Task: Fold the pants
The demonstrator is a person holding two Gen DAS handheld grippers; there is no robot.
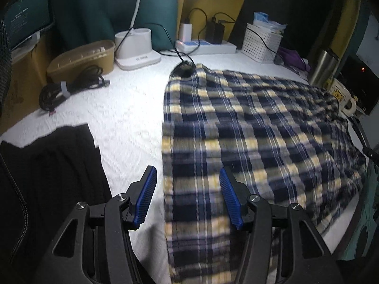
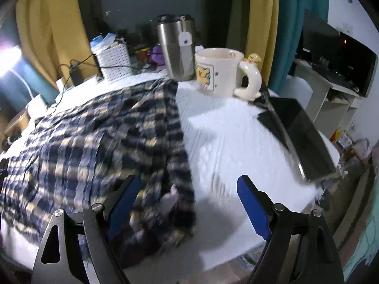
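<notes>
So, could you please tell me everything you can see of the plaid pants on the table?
The plaid pants are soft, woven-looking fabric checked in navy, pale yellow and white. They lie spread and wrinkled over the white tablecloth, not yet neatly folded, with one bunched end hanging off the table's near edge. The far edge covers part of a black cable and reaches close to the steel tumbler. Both tongs hover open above them, holding nothing.
</notes>
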